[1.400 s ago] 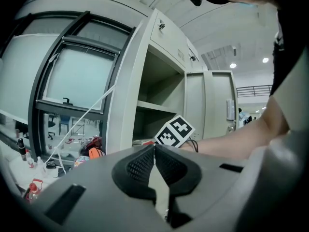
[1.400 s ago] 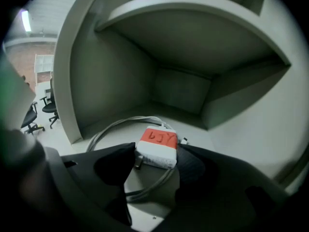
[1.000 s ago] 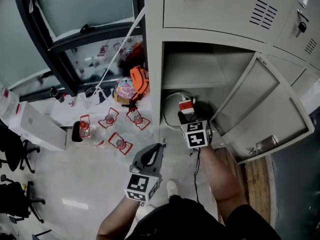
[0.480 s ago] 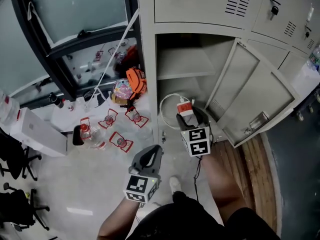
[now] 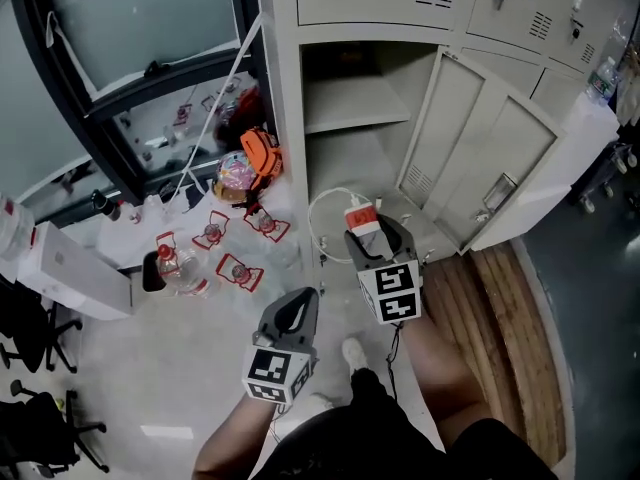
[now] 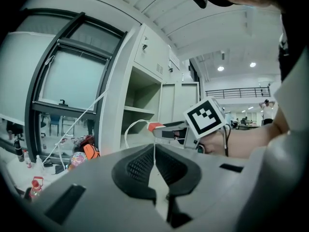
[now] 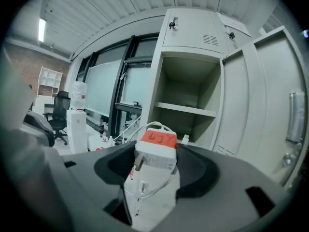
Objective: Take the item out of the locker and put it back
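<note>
Right tongs (image 5: 374, 238) pulled charger (image 5: 362, 218) out of locker (image 5: 350, 118), now frame centre, grasping it; left tongs (image 5: 300, 303) clenched empty below.

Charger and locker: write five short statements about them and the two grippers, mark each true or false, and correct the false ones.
1. The right gripper holds the charger. True.
2. The charger lies on the shelf of the locker. False: it sits between the right gripper's jaws, in front of the locker.
3. The door is shut. False: it stands wide open.
4. The left gripper is shut with nothing in it. True.
5. The cable on the charger is black. False: it is white.
</note>
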`<state>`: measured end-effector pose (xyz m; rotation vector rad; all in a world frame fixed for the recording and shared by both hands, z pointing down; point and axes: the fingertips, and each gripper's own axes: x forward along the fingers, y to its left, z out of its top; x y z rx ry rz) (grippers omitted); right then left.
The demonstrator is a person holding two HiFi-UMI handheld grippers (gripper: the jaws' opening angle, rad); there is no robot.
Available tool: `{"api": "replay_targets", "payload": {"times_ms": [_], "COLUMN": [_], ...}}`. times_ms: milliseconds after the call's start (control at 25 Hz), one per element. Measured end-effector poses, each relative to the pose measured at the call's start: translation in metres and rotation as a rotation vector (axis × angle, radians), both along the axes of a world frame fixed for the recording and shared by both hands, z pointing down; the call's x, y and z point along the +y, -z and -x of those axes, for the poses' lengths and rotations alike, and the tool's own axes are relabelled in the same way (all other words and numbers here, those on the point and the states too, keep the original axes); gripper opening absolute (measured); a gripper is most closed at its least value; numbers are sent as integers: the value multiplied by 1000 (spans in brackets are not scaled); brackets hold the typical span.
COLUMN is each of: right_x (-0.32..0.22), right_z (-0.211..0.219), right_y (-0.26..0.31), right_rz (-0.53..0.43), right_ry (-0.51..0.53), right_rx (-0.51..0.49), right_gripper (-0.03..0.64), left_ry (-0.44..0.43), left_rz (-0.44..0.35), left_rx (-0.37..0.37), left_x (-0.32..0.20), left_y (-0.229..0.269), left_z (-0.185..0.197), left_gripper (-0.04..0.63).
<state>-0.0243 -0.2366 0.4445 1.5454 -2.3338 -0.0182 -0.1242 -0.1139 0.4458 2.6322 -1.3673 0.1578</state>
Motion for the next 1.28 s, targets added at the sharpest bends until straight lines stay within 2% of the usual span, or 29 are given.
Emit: {"api": "replay_targets", "payload": {"times_ms": [320, 760, 1280], "right_x": [64, 120, 156], "right_z": [3, -11, -73], "right_y": [5, 10, 13], "right_rz": [3, 14, 8], "right_ry": [-8, 19, 125], "right_rx": [-17, -49, -62], "right_gripper": [265, 265, 265], "left_ry": [-40, -65, 22], "left_rz": [0, 3, 6], "left_rx": [7, -1, -6], "left_x": [40, 70, 92], "left_y": [0, 0, 2], "left_z": [0, -28, -100], "left_gripper": [11, 11, 11]}}
